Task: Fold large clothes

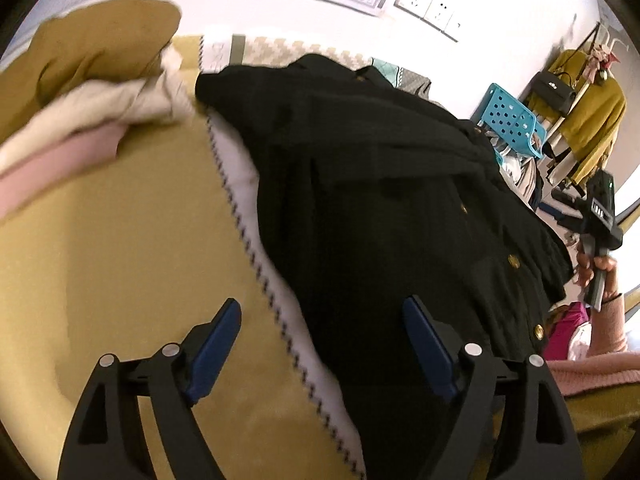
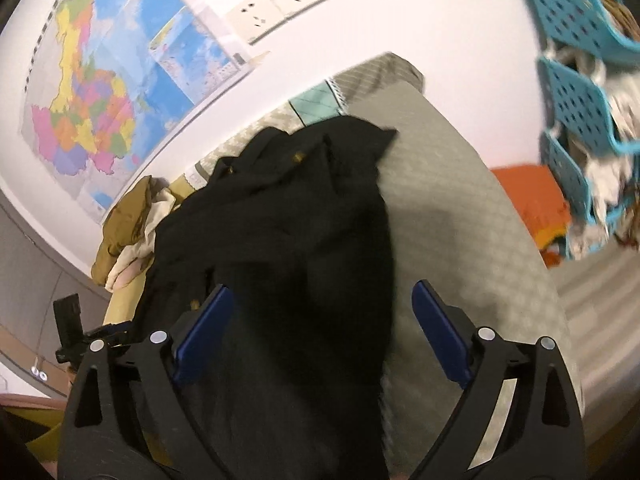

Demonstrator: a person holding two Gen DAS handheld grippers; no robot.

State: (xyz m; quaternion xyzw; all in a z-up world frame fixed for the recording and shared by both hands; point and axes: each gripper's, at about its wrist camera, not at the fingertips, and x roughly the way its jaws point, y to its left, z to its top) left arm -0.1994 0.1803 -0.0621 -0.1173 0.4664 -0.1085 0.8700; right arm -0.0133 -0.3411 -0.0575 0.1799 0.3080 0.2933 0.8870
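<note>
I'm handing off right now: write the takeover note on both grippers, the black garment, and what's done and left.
Left gripper: open, empty, over the black coat's edge and the yellow blanket.
Right gripper: open, empty, above the coat.
Coat: lies rumpled on the bed, gold buttons showing, not neatly folded.
Pile of other clothes sits beyond it.
Left: grip the coat, flatten it, fold.
</note>
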